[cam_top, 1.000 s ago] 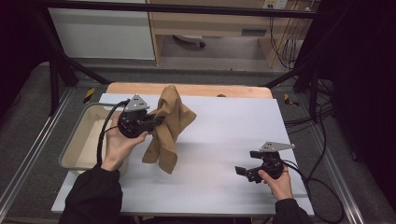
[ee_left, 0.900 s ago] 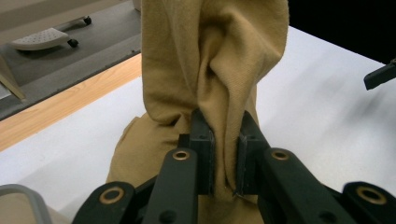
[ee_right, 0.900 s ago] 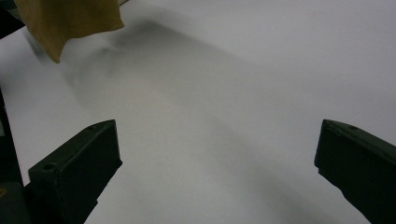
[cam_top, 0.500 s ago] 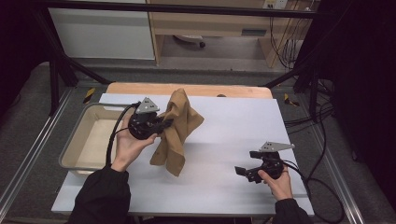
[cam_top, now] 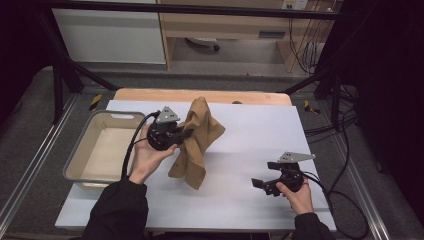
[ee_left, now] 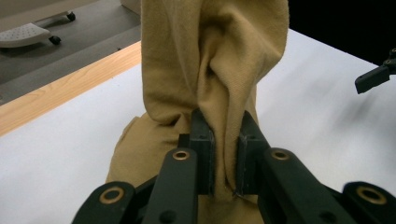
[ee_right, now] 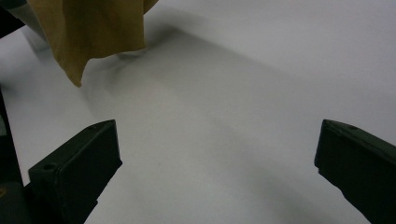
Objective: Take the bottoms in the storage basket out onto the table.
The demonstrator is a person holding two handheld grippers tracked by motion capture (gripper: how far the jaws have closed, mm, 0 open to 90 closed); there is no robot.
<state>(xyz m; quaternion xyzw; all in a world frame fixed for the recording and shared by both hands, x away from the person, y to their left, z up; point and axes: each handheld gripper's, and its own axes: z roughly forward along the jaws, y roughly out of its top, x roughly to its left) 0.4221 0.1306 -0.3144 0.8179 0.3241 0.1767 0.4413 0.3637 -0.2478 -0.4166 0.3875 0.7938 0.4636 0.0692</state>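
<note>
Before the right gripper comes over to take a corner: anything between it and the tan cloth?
Nothing visible. Bare white table lies between the open right gripper and the tan cloth, which the left gripper holds pinched above it.

1. The left gripper (cam_top: 181,134), clamped on a fold of the tan cloth (cam_top: 197,142), has carried it from the table's nine o'clock side toward the centre.
2. The cloth has shifted with it toward three o'clock, its lower end now hanging closer to the white tabletop (cam_top: 250,150).
</note>
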